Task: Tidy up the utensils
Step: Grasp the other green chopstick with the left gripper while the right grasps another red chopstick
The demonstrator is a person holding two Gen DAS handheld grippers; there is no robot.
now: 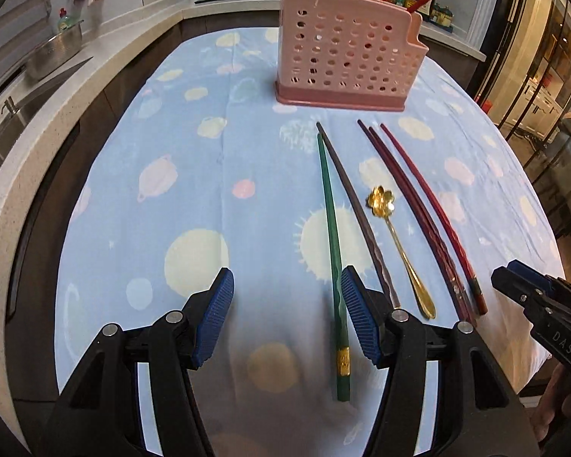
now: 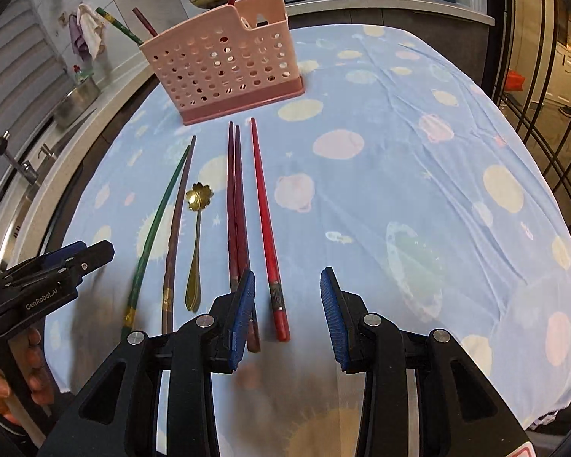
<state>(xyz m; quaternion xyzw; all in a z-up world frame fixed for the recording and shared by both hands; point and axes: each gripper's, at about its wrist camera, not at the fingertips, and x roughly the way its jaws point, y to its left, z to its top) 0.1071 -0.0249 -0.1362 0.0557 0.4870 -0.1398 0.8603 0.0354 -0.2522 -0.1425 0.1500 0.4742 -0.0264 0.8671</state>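
The holder (image 1: 348, 57) stands at 12 o'clock on the cloth (image 1: 209, 198), sticks already inside. Both grippers gape empty. The left gripper (image 1: 287, 316) should centre over the green chopstick (image 1: 333, 251), now beside its right pad; the right gripper (image 2: 287, 314) already straddles the red chopstick (image 2: 266, 236). The spoon (image 1: 399, 243) lies between.

Five chopsticks (image 1: 333, 236), gold spoon (image 1: 401, 247) flat before upright pink holder (image 1: 342, 57).
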